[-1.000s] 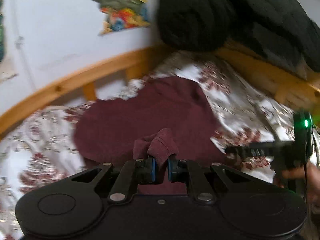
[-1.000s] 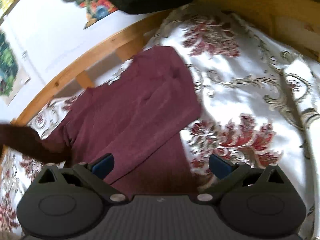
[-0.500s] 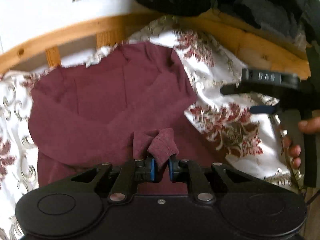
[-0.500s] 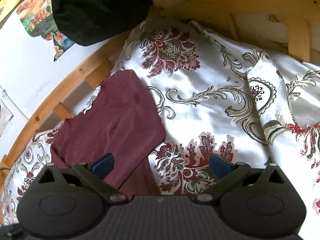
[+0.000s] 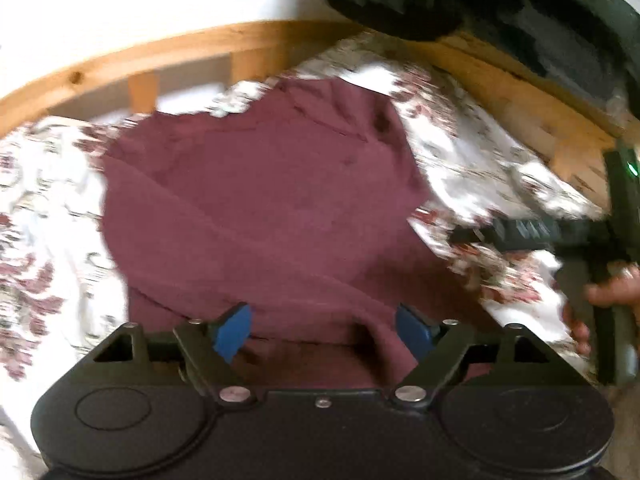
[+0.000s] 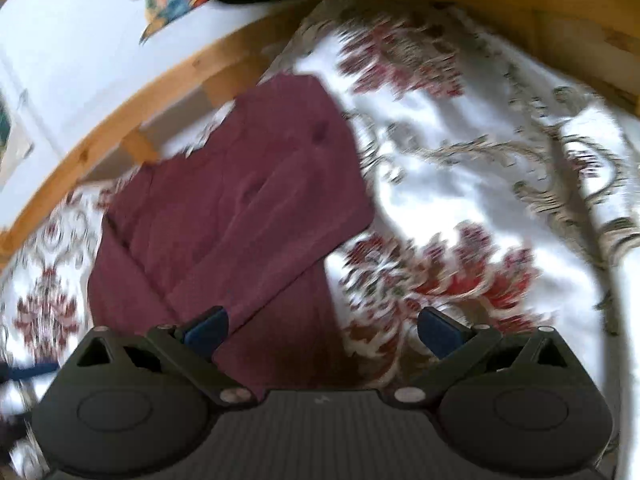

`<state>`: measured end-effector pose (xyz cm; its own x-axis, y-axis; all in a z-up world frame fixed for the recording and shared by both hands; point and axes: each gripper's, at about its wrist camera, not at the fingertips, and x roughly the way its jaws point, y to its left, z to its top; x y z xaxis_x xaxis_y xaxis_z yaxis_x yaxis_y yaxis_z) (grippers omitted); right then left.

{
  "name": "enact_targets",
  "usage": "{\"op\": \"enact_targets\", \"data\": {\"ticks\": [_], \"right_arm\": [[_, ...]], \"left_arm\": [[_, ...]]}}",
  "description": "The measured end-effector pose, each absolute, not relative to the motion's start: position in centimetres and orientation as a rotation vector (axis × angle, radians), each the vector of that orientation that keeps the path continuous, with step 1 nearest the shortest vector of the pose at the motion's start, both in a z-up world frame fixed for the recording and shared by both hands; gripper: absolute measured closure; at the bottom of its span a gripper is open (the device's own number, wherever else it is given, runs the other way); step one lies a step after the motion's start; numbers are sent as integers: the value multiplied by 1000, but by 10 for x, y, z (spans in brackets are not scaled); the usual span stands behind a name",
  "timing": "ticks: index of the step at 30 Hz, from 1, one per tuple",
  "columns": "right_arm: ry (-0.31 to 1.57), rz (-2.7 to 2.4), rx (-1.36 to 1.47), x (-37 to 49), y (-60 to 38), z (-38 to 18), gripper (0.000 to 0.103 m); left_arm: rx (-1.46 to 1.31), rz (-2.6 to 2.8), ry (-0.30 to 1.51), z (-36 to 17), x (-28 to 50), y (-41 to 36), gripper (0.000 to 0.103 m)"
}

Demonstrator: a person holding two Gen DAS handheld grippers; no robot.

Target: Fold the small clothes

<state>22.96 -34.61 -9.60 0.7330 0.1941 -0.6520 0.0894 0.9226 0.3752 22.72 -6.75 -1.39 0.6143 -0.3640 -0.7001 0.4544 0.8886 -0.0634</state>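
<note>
Left tool (image 5: 323, 330) tilted down over maroon garment (image 5: 260, 200), just sprung wide, nothing gripped; right tool (image 6: 322, 330) spread, empty.

Black left gripper (image 5: 323, 326) (silver screws), blue-padded jaws.

Left gripper (image 5: 324, 330): jaws have just been opening and now stand wide, blue pads (image 5: 232, 330) clear of the maroon garment (image 5: 260, 208) lying between and beneath them. Right gripper (image 6: 322, 330): jaws spread wide, pointing down over the garment's right edge, gripping nothing. Person's right hand (image 5: 608, 296) grips its handle, right of the garment.
</note>
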Motion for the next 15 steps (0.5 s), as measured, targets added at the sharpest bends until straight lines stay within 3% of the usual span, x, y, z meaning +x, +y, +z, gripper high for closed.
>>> {"op": "enact_targets", "data": {"ticks": [5, 7, 9, 12, 15], "right_arm": [[789, 138, 258, 232, -309, -104, 0], [794, 159, 218, 232, -298, -106, 0], [798, 170, 191, 233, -290, -107, 0], [801, 178, 186, 233, -285, -108, 0], [815, 179, 192, 236, -282, -111, 0]], "left_arm": [[39, -234, 790, -21, 263, -18, 20], [-70, -191, 777, -29, 282, 8, 32], [-187, -186, 775, -41, 301, 31, 51], [-324, -203, 777, -58, 324, 50, 64], [-407, -206, 786, -72, 342, 55, 66]]}}
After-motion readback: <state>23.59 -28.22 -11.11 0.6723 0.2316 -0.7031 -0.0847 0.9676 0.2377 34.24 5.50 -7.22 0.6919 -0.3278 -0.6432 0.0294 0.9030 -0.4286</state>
